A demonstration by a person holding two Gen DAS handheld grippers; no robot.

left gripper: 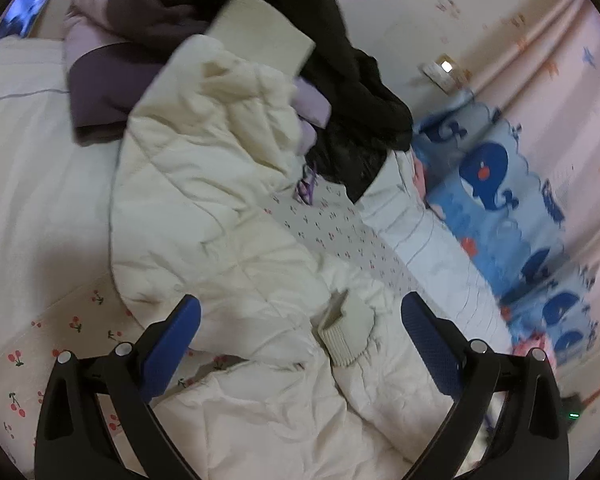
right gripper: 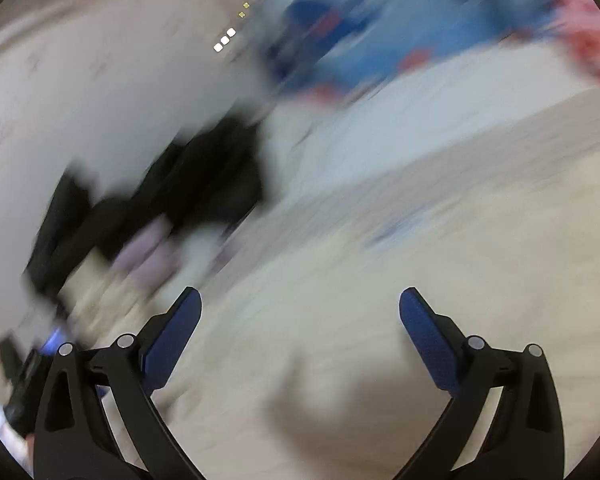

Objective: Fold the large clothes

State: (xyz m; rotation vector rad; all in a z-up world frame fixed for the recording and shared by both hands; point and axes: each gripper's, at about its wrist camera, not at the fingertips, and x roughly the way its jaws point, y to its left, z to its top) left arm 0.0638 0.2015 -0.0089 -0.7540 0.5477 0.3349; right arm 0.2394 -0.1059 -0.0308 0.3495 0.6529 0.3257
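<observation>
A cream quilted jacket (left gripper: pixel 204 216) lies spread across a bed (left gripper: pixel 24 184) covered in a cherry-print sheet, filling the centre of the left wrist view, one ribbed cuff (left gripper: pixel 346 330) folded onto it near the bottom centre of the frame. The left tool (left gripper: pixel 300 322) hangs over the jacket with its blue pads spread wide, nothing between them. A heap of dark clothes (left gripper: pixel 340 80) and a purple garment (left gripper: pixel 112 80) sit along the top of the frame, and a blue whale-print blanket (left gripper: pixel 496 208) runs down the right side against a pale curtain (left gripper: pixel 560 92). The right wrist view is heavily blurred: the right tool (right gripper: pixel 300 320) stands wide and empty above pale fabric, with dark clothes smeared at centre left and blue cloth at the upper right.
</observation>
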